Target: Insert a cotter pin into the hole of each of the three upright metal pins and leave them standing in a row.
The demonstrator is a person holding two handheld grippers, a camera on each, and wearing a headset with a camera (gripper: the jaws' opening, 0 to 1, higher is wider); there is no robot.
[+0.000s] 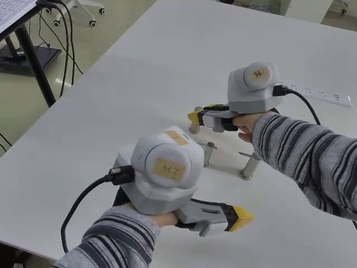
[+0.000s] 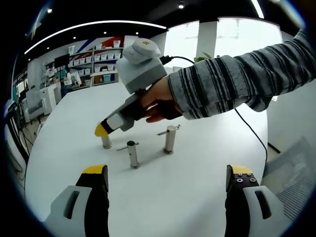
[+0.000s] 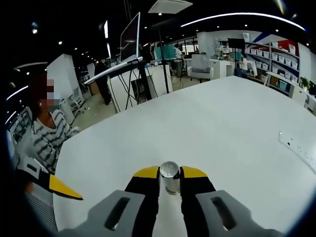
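- My right gripper [image 3: 169,173] is clenched on the top of the end metal pin [image 3: 169,183], upright on the white table [image 3: 222,118]
- My left gripper [image 2: 168,172] hangs released, jaws wide
- Ahead of it stand the middle pin [image 2: 132,155] and last pin [image 2: 170,140], each with a cotter pin [image 2: 122,147] through it

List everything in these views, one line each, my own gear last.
metal pins: three, silver, upright in a row on the table
cotter pins: two visible, silver, through the middle pin and one end pin
power strip: one, white, lying on the table past the pins
table: one, white
left gripper: one, grey with yellow tips, jaws wide apart, short of the row
right gripper: one, grey with yellow tips, jaws closed on the other end pin
sleeves: two, grey striped
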